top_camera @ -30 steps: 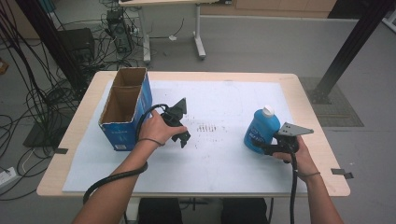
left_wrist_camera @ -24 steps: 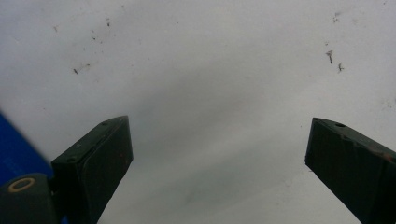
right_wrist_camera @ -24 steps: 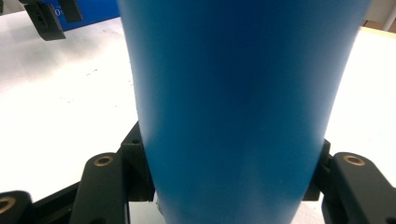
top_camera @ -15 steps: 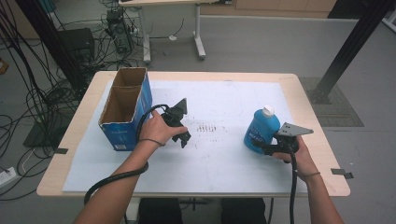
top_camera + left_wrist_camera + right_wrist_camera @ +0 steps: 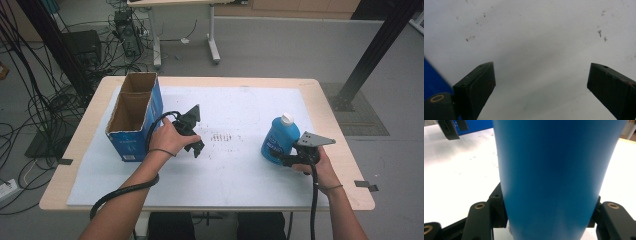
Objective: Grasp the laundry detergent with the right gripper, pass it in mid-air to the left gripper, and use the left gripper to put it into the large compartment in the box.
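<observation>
Blue plastic bottle with a white cap stands upright on the right part of the white sheet that covers the light wooden table; in the right gripper view its blue body rises close in front of the camera. Right gripper, held in the person's right hand, sits just at the bottom of the bottle on the side nearer the person, and its two black jaws press against the bottle's lower sides, one on each flank, so it is clamped on the bottle. Well apart from it, toward the left of the sheet, the left gripper is held in the left hand and points down at the sheet; in the left gripper view its jaws stand wide apart with only the speckled white surface between them. Just beside that hand stands an open blue cardboard box with a brown inside, near the table's left edge.
</observation>
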### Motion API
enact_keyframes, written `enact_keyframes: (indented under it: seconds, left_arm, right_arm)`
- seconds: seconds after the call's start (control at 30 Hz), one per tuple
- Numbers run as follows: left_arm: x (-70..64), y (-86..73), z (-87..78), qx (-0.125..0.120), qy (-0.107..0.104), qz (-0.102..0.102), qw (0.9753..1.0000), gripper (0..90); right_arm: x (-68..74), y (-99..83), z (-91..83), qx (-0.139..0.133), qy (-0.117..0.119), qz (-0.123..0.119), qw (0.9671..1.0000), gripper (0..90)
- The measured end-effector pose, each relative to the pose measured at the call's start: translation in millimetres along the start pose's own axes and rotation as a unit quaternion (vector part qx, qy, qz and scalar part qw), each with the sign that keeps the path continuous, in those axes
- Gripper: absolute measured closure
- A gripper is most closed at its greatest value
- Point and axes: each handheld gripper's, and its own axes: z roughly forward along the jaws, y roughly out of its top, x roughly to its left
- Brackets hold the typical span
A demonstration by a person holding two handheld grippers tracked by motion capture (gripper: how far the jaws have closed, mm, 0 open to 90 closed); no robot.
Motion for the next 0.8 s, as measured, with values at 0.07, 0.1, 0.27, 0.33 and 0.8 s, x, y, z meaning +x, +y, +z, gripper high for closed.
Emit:
enact_keyframes:
  seconds: [0.07, 0.1, 0.27, 0.33, 0.8]
  left_arm:
    - [-0.2, -0.6, -0.1, -0.001, 0.000, 0.001, 1.0000, 8.4]
    - [0.0, -0.4, 0.0, -0.001, -0.001, 0.002, 1.0000, 8.4]
    - [0.1, -0.8, -0.3, 0.000, 0.000, 0.001, 1.0000, 8.2]
    - [0.6, -0.8, -1.2, 0.000, 0.001, 0.000, 1.0000, 8.2]
    - [0.5, -1.8, -2.4, 0.000, 0.000, 0.004, 1.0000, 8.0]
  right_arm:
    - [0.1, -0.1, 0.0, 0.000, 0.000, -0.001, 1.0000, 40.2]
    - [0.2, 0.0, 0.0, 0.000, 0.000, -0.003, 1.0000, 40.2]
    - [0.8, -0.8, -0.1, -0.002, -0.001, -0.004, 1.0000, 40.2]
    - [0.9, -1.0, -0.1, -0.002, -0.001, -0.004, 1.0000, 40.3]
    - [2.0, -1.9, -0.2, -0.004, -0.003, -0.008, 1.0000, 40.3]
